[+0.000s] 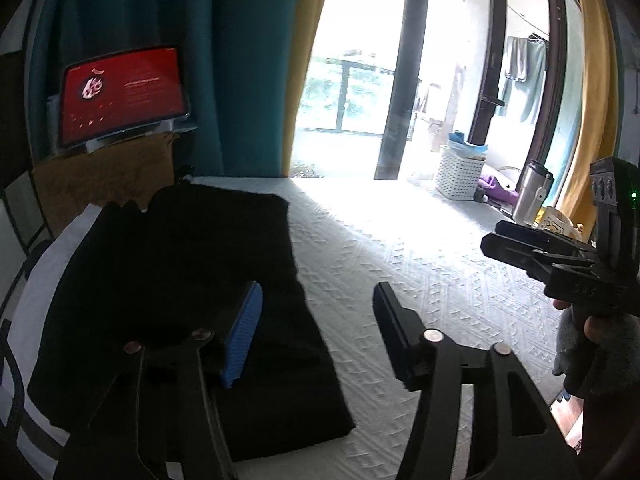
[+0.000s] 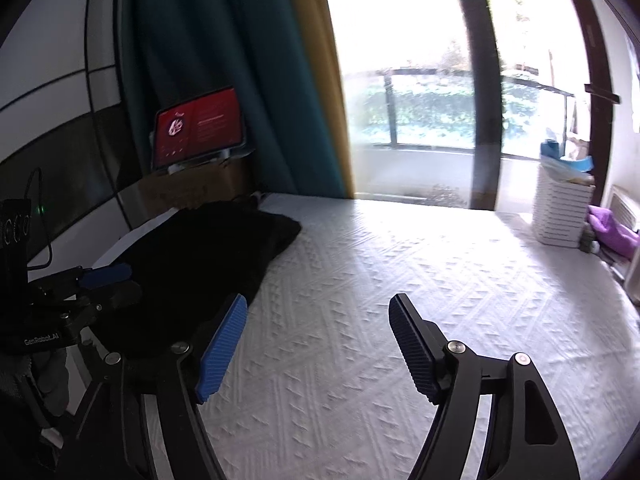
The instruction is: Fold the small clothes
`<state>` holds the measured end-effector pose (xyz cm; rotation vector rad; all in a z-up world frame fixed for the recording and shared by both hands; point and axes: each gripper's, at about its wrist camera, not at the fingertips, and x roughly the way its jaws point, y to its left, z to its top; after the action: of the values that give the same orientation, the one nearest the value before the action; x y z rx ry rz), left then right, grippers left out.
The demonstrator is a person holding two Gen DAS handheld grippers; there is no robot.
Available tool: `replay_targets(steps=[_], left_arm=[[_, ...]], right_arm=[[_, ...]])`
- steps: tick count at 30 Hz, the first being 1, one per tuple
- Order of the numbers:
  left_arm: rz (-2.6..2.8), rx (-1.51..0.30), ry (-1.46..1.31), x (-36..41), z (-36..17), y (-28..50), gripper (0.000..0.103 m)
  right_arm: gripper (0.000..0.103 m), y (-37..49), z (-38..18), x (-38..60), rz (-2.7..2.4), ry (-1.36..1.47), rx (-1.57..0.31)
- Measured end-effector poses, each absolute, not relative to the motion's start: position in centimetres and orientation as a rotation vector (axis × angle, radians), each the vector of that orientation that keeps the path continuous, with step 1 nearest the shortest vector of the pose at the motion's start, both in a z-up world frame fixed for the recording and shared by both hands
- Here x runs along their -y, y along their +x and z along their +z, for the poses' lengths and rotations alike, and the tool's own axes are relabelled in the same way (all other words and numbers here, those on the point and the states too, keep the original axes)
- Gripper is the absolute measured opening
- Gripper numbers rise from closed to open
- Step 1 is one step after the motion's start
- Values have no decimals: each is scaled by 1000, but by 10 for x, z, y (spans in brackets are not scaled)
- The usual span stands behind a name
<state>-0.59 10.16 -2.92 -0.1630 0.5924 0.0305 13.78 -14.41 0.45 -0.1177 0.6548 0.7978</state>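
A black garment (image 1: 180, 280) lies folded flat at the left of a white patterned bedspread (image 1: 400, 260). My left gripper (image 1: 318, 332) hovers open over the garment's right edge, its blue pad (image 1: 242, 336) above the black cloth and nothing between the pads. My right gripper (image 2: 316, 344) is open above bare bedspread (image 2: 360, 300), just right of the garment (image 2: 200, 248), and holds nothing. In the left wrist view the right gripper (image 1: 500, 238) shows at the far right, held by a gloved hand (image 1: 588, 344). In the right wrist view the left gripper (image 2: 118, 282) sits over the garment's near left part.
A tablet with a red screen (image 1: 124, 94) stands on a cardboard box (image 1: 104, 176) at the back left, before teal curtains. A white basket (image 1: 460, 176), a steel tumbler (image 1: 532, 192) and a purple cloth (image 2: 612, 232) stand at the far right by the open balcony door.
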Motion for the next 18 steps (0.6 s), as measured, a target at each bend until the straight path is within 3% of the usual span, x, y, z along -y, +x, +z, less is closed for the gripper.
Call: replay_targets(steps=[6,8,10,15,18], left_arm=[[2,-555,-131,-82,-15,-6,69],[4,-537,-113,-76,-9,-7,74],[3,-512,-102,-71,-1,-9,85],[16,-431,-83,-63,19,-16,89],[23,-391,-74,-60,30,-20,94]], right_arm=[[76,133,21,173,740,-104,-618],[76,131,27,180,723,-102,-603],[77,128,33,189,706,-101,-585],[78,120,52,206,673,-104,-537],[86,115,63,214,660,-100,-510]])
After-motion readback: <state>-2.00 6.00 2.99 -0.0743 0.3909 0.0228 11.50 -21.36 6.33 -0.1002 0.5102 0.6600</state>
